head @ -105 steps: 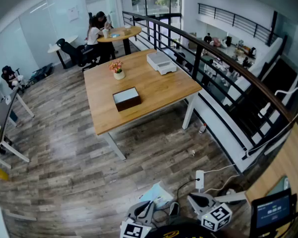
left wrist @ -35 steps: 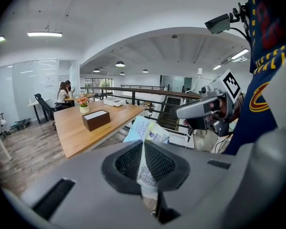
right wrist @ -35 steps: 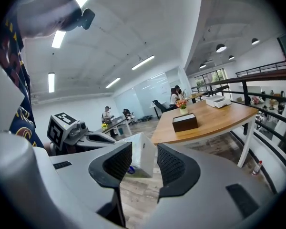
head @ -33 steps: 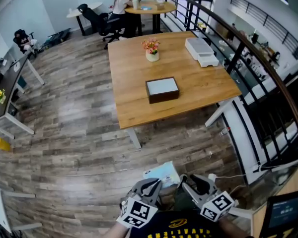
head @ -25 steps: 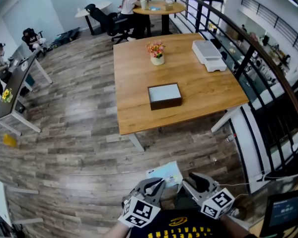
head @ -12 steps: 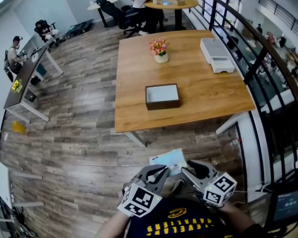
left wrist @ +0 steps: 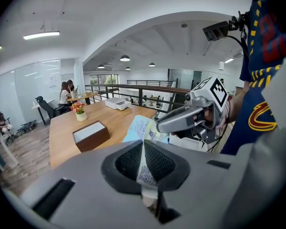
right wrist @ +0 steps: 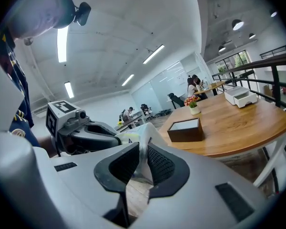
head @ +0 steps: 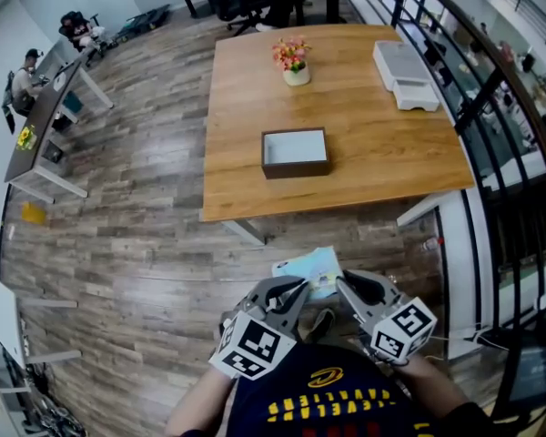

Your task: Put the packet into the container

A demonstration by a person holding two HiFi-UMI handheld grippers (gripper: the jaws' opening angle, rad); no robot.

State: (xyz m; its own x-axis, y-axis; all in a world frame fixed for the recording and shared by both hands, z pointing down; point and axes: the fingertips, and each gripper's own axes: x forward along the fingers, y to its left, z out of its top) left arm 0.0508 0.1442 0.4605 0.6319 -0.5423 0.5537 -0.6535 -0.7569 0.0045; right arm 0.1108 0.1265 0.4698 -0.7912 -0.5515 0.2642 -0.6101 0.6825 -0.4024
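Note:
A pale blue-and-white packet hangs in front of the person's chest, above the wooden floor. My left gripper is shut on the packet's edge, which sticks up between its pads. My right gripper faces it from the right. Its jaws are closing with the packet's other edge between them, and a gap still shows beside the pads. The container, a dark brown open box with a pale inside, sits on the wooden table well ahead of both grippers. It also shows as the container and the container.
A vase of flowers and a white tray unit stand on the table's far side. A black railing runs along the right. People sit at desks at the far left. Wood floor lies between me and the table.
The head view has tilted down, so the table sits lower and nearer in the frame. Both grippers stay low at the packet, and the right one has drawn in against the packet's right edge.

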